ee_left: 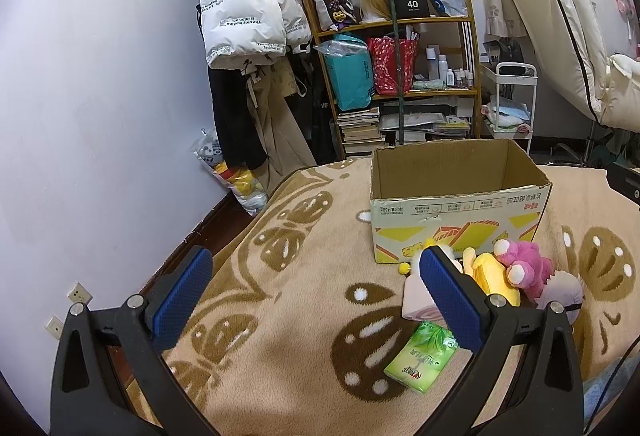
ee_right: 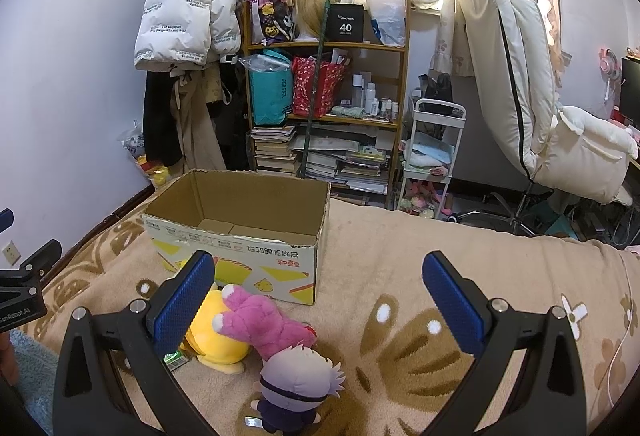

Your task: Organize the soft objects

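Note:
An open, empty cardboard box [ee_left: 460, 196] stands on the beige patterned blanket [ee_left: 280, 296]; it also shows in the right wrist view [ee_right: 240, 232]. In front of it lie a pink plush [ee_left: 524, 268], a yellow plush [ee_left: 492, 276], a white-haired doll [ee_right: 296, 392], a pink soft block [ee_left: 416, 296] and a green tissue pack [ee_left: 420, 360]. The pink plush [ee_right: 256, 320] lies over the yellow plush [ee_right: 216, 340]. My left gripper [ee_left: 316, 276] is open and empty, left of the pile. My right gripper [ee_right: 316, 276] is open and empty above the toys.
A cluttered wooden shelf [ee_left: 400, 76] with bags and books stands behind the bed, with hanging coats [ee_left: 248, 16] to its left. A white cart [ee_right: 432, 156] and a cream chair [ee_right: 540, 96] stand at the right. The bed edge drops off at the left [ee_left: 208, 228].

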Tool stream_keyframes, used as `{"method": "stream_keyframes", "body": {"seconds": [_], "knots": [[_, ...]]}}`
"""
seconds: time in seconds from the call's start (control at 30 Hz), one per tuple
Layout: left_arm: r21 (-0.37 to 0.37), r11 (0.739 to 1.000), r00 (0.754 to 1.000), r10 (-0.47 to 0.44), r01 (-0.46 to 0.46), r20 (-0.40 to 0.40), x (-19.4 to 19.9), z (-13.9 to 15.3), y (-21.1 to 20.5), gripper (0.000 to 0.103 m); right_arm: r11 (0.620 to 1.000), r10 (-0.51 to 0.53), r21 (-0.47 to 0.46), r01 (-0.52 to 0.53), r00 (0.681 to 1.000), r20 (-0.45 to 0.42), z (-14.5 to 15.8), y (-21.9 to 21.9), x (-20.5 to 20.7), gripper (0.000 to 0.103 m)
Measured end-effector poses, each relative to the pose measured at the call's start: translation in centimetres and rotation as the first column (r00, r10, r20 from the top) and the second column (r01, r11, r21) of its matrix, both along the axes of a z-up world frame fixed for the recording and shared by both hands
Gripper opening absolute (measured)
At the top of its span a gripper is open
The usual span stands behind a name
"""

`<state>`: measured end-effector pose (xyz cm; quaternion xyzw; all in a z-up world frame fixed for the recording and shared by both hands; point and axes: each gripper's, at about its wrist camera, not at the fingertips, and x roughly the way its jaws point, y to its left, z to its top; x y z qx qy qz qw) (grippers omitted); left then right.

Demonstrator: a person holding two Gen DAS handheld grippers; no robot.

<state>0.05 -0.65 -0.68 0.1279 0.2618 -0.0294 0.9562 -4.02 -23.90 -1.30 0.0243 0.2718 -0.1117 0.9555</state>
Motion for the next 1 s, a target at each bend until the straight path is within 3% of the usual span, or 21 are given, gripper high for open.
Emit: {"method": "stream_keyframes", "body": {"seconds": [1.0], "knots": [[0.003, 1.000, 1.000, 0.001, -0.001, 0.002, 0.01, -0.04, -0.09, 0.102, 1.000, -0.003, 0.002, 0.003, 1.000, -0.006, 0.06, 0.00, 0.10, 0.103]]}}
